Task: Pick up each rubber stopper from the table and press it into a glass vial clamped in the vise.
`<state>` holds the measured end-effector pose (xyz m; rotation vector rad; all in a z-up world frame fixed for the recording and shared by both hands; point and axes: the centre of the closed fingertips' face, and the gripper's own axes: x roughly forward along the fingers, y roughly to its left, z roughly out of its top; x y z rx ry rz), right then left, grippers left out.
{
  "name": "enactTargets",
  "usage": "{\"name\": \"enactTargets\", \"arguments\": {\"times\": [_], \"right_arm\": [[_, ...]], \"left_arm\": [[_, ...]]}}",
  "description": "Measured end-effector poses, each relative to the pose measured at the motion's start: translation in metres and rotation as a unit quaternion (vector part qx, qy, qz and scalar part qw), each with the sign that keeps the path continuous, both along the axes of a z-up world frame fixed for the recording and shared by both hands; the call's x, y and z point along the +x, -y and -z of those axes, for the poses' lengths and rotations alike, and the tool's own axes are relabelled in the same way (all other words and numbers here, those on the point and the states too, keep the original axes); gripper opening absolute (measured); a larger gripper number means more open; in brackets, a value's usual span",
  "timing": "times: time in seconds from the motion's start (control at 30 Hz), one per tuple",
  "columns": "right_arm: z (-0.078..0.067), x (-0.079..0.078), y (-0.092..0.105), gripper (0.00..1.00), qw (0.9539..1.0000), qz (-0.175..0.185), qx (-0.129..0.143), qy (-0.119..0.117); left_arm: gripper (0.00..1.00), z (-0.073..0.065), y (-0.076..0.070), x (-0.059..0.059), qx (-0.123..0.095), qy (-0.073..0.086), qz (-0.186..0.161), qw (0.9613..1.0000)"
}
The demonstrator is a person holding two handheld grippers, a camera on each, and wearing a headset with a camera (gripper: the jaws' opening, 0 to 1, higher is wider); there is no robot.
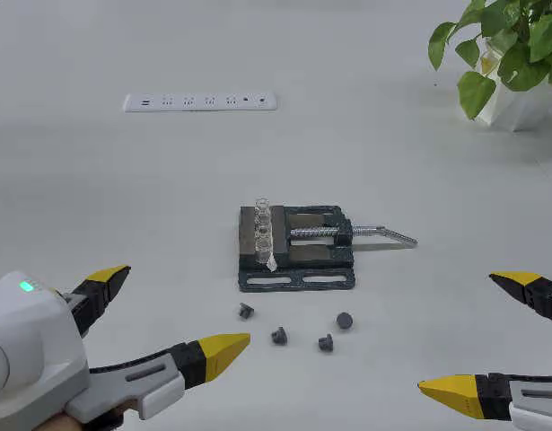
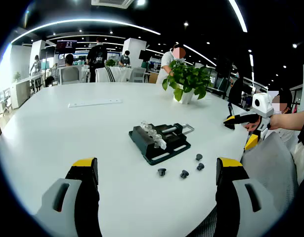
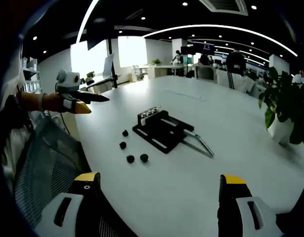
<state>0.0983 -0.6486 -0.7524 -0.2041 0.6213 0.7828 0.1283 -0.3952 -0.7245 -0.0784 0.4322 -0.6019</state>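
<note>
A black vise (image 1: 298,254) stands mid-table and clamps a row of clear glass vials (image 1: 263,230) at its left end. Several dark rubber stoppers (image 1: 279,336) lie loose on the white table (image 1: 105,180) just in front of it. My left gripper (image 1: 181,305) hovers open at the lower left, short of the stoppers. My right gripper (image 1: 457,332) hovers open at the lower right. In the left gripper view my left gripper (image 2: 156,168) frames the stoppers (image 2: 184,173) and the vise (image 2: 160,140). In the right gripper view my right gripper (image 3: 159,180) faces the vise (image 3: 164,129) and the stoppers (image 3: 130,159).
The vise's screw handle (image 1: 388,235) sticks out to the right. A white power strip (image 1: 200,101) lies at the back left. A potted plant (image 1: 513,54) stands at the back right. The table's near edge and a mesh chair (image 3: 48,163) are close to me.
</note>
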Motion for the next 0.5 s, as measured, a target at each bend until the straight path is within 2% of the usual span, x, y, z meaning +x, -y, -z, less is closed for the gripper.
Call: {"name": "enactTargets", "arguments": {"times": [0.5], "right_arm": [[0.0058,-0.0023,-0.0016,0.99,0.9998,-0.010,-0.012,-0.009]], "left_arm": [[0.99,0.0013,0.0040,-0.0036,0.000,-0.004,0.006,1.0000]]}}
